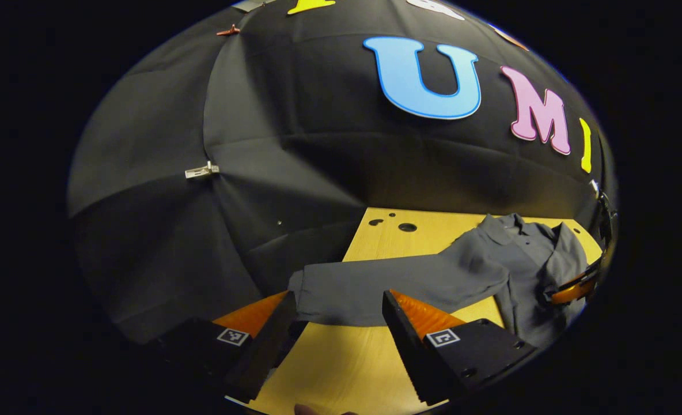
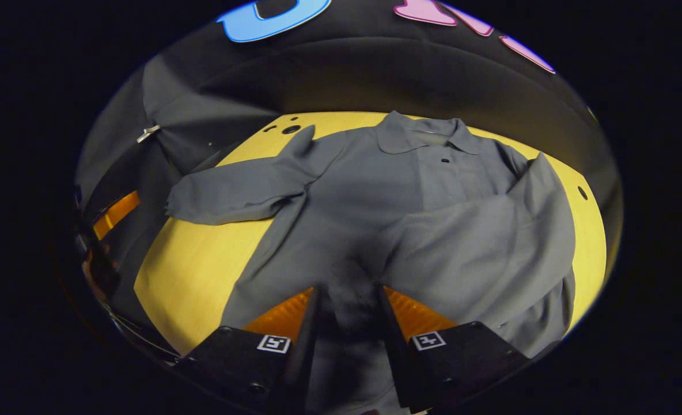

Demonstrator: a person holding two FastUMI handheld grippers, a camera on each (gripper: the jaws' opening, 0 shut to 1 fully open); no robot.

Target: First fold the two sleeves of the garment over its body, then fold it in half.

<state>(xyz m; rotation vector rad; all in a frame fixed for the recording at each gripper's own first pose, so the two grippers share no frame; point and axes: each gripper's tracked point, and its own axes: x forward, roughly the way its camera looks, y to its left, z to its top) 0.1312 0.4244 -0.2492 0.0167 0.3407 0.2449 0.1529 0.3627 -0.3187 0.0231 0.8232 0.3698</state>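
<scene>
Shirt [image 2: 375, 196] on table [image 2: 197, 271], wall clip [image 1: 201, 170] behind.

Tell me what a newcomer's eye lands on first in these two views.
The grey shirt spread across the yellow table, collar toward the booth wall. One sleeve is already folded over the body, while the other sleeve stretches out sideways, with the open left gripper at its cuff. The right gripper hovers over the shirt's lower body.

The collared shirt [image 2: 375, 190] is plain dark grey with a small dark button [image 2: 444, 160], lying on a yellow wooden table [image 2: 197, 271] before black cloth walls [image 1: 260, 144].
</scene>
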